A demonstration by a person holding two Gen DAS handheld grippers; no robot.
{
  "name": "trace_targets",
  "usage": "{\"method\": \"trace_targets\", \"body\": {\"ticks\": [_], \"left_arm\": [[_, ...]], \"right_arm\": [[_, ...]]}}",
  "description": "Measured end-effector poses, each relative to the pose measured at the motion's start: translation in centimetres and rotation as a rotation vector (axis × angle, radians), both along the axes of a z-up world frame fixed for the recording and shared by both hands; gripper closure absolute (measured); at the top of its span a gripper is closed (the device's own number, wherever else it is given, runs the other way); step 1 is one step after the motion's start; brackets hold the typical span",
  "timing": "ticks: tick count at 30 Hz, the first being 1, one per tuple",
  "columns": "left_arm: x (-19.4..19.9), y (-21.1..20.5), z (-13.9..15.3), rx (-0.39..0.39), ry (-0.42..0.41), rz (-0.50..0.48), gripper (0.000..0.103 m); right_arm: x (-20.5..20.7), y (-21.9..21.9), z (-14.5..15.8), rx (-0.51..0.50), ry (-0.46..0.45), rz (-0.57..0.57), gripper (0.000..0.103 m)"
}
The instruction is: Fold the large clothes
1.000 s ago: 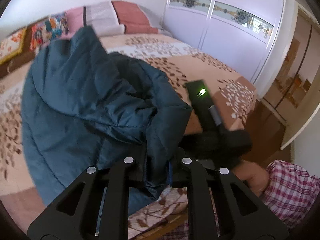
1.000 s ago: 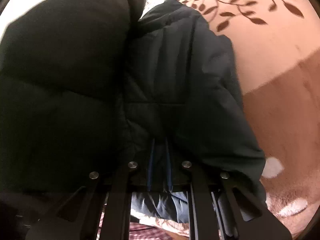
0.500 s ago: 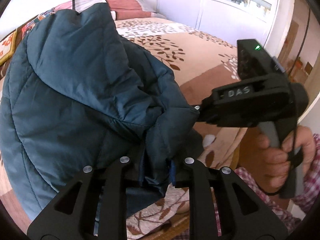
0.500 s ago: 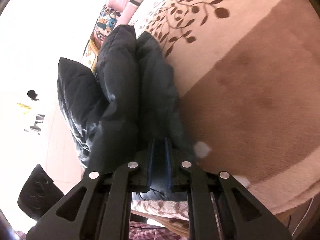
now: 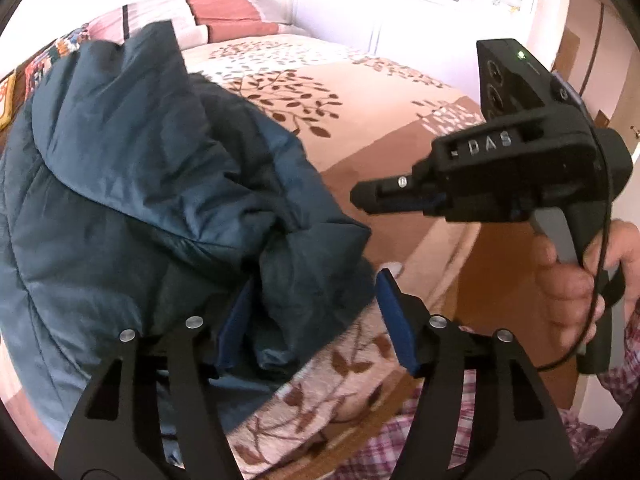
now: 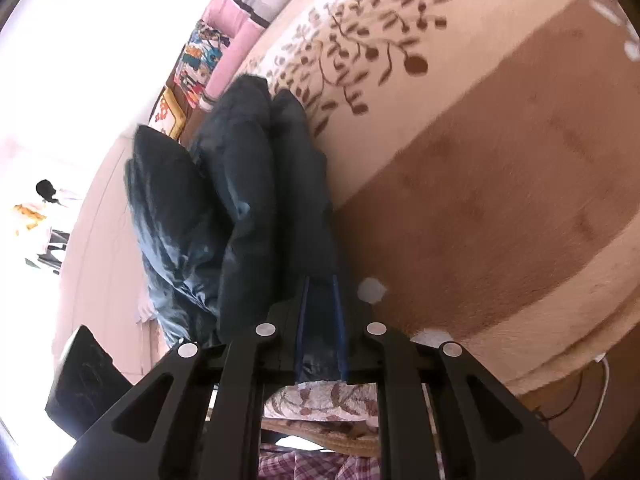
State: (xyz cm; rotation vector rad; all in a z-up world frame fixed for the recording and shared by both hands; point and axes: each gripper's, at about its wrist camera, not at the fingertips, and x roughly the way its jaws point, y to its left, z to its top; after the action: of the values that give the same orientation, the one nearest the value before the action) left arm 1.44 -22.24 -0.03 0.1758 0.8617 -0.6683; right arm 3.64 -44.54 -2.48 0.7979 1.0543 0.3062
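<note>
Left claw (image 5: pixel 316 320) just popped wide, we dropped jacket (image 5: pixel 132 184) hem; right claw (image 6: pixel 320 328) at 3 o'clock still clenched on it, fold landing on bed (image 5: pixel 360 92).

I see a bed (image 5: pixel 380 92) with a leaf-patterned cover, pink pillows (image 5: pixel 224 12), and a white wardrobe (image 5: pixel 400 4) in bright daylight.

text: "DAS" | on: right tool (image 5: pixel 362 200) body | colour: raised grey letters
</note>
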Motion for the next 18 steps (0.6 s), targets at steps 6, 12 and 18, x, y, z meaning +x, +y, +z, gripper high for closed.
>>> {"method": "trace_targets", "body": {"ticks": [6,12,18], "left_arm": [[-1.7,2.6,2.7,-0.100,0.018,-0.005,0.041],[-4.4,7.6,6.1,-0.156,-0.096,0.082,0.041],[-3.8,14.1,5.4,-0.161,-0.095,0.357,0.041]], "right_arm": [[-0.1,0.3,3.6,-0.062,-0.064,-0.001,0.089],[1.6,3.8,8.3,-0.181,-0.159,0.102,0.089],[4.8,10.5,12.3,-0.242,-0.247,0.252,0.089]]}}
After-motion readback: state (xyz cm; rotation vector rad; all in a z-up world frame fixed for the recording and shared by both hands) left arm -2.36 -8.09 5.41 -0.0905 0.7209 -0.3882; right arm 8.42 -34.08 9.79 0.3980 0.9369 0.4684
